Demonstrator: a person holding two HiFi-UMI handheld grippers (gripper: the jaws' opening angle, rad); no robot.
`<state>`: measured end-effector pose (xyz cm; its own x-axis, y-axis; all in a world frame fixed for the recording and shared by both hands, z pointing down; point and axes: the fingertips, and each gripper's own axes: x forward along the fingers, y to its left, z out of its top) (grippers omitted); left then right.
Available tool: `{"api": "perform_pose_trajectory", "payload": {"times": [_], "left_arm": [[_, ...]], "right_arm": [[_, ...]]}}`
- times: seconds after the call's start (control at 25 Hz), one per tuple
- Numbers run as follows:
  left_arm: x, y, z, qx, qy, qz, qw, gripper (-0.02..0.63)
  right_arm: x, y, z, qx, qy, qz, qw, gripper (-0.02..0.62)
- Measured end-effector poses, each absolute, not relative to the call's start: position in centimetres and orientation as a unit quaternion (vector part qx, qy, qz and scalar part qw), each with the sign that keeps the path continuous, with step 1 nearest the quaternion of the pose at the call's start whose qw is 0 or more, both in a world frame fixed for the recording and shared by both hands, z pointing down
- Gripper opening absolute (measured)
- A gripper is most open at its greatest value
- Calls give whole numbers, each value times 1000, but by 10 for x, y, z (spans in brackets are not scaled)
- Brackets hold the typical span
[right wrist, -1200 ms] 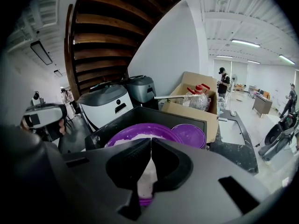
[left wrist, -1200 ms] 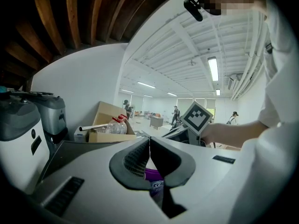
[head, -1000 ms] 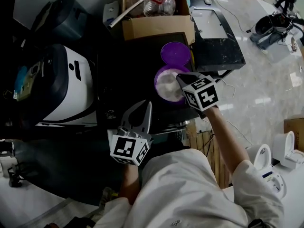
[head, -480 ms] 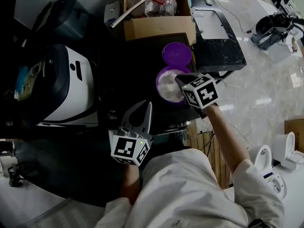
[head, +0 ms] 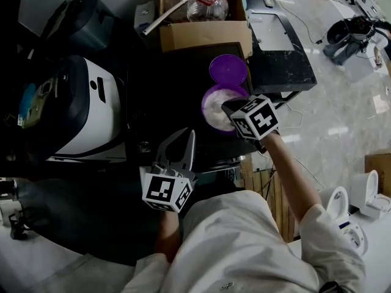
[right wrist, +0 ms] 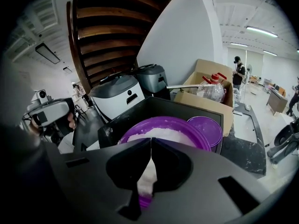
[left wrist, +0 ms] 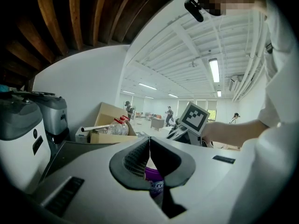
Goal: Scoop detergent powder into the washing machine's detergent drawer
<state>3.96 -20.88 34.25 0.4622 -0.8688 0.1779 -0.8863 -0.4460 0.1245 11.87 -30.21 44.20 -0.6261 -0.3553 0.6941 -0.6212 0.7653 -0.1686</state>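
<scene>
A purple tub (head: 214, 110) full of white detergent powder (right wrist: 161, 135) stands on a dark top, its purple lid (head: 228, 69) lying just behind it. My right gripper (head: 225, 106) reaches over the tub's right rim, low above the powder; its jaws (right wrist: 150, 140) are shut tip to tip, with powder showing through the gap behind them. My left gripper (head: 190, 135) hovers nearer the person, left of the tub and apart from it, also shut (left wrist: 149, 139). A white and dark machine (head: 85, 108) sits at the left. I cannot make out a detergent drawer.
A cardboard box (head: 204, 32) with a clear red-capped bottle (head: 208, 2) and a pale tube stands behind the lid. A black stand (head: 278, 54) is at the right, and a grey appliance (head: 79, 23) at the back left. Pale floor lies to the right.
My right gripper has edged slightly left and forward over the tub. The left gripper has stayed where it was.
</scene>
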Motion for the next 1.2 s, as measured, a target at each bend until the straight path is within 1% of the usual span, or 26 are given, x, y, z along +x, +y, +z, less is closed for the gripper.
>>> {"api": "perform_pose_trajectory", "payload": {"times": [0.4,0.8,1.0,1.2], "left_arm": [[38,-208,342,849,-516,42,100,20],[35,-208,340,851,-514,41,97,20],[36,-208,339,853,-512,40,98,20],[36,-208,339,854,-510,38,99,20]], "right_arm": [[111,-284,444,234,-881,218,348,11],[109,-273,441,212,-884,248,336,9],[112,-268,437,207,-883,283,311,9],[116,-264,431,215,-880,334,263,9]]}}
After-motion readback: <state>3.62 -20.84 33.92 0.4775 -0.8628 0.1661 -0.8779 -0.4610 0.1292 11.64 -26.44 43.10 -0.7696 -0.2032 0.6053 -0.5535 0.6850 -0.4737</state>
